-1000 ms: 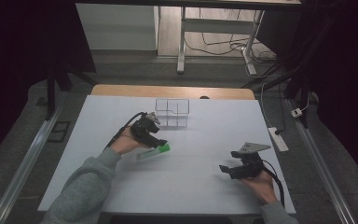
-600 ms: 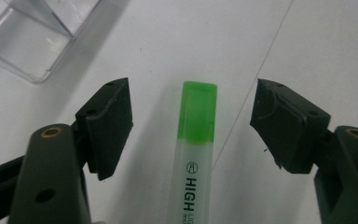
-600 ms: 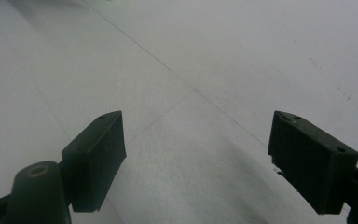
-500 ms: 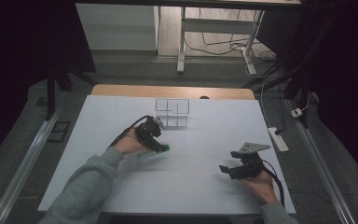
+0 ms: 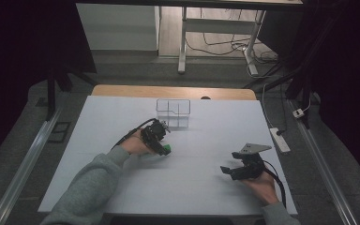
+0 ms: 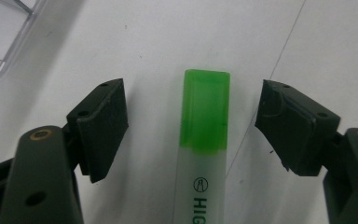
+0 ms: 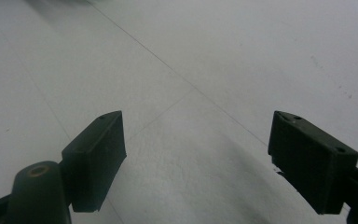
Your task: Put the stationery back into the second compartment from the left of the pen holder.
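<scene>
Now lower the left gripper (image 6: 193, 100) squarely over the highlighter (image 6: 204, 140), lying flat on the worktop (image 5: 206, 187) left of centre and just near of the clear box (image 5: 173, 112). Wide at this point, jaws having just been opening, with the pen between them and bare white on either side, so touching neither pad. Best to close slowly on the flat flanks of the barrel rather than on the cap alone, keeping both pads level so as not to roll or skid the pen across the smooth sheet. Worth checking too that the gap stays even left and right before squeezing; slightly more room on the right at present. As for the right gripper (image 5: 229, 169), resting low at the near right, well apart, jaws likewise spread wide over empty surface and holding nothing. Materials: a translucent bright green cap with a rounded rectangular end, a frosted whitish barrel with dark printed lettering, probably slick plastic and light. Matt black pads (image 6: 103, 122), blocky and wedge-shaped, with small screw holes. Thin transparent plastic for the box, divided into compartments, rounded at the corner. White, faintly grainy worktop, crossed by fine seam lines.
</scene>
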`<state>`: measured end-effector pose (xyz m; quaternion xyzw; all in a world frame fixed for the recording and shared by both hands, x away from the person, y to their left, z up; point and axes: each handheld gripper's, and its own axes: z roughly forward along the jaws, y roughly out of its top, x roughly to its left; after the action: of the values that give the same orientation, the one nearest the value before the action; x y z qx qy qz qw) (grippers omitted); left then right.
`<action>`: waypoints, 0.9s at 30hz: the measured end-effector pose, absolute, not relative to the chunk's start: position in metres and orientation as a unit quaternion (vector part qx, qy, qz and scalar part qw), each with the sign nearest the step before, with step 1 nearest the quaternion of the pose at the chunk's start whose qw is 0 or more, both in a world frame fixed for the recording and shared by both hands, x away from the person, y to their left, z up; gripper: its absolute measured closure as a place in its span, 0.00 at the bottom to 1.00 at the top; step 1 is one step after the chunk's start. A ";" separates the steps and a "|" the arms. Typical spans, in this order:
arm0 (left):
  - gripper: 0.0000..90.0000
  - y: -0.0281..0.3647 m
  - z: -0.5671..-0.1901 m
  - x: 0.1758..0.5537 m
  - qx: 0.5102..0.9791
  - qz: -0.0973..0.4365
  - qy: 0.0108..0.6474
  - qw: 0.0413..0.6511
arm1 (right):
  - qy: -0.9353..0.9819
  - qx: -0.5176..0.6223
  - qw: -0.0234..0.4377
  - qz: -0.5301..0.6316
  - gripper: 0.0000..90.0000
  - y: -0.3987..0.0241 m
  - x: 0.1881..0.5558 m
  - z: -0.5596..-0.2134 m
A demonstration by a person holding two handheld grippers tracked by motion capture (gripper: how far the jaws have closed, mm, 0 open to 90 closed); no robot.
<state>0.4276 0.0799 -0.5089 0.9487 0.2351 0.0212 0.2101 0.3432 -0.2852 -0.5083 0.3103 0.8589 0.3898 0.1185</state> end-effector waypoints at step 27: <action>0.74 0.076 -0.509 0.420 0.958 0.039 0.198 0.204 | 0.859 0.310 0.120 0.389 0.20 -0.285 0.343 -0.508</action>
<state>0.4197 0.0758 -0.5095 0.9580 0.1981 0.0387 0.2036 0.3430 -0.2855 -0.5080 0.3101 0.8590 0.3893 0.1197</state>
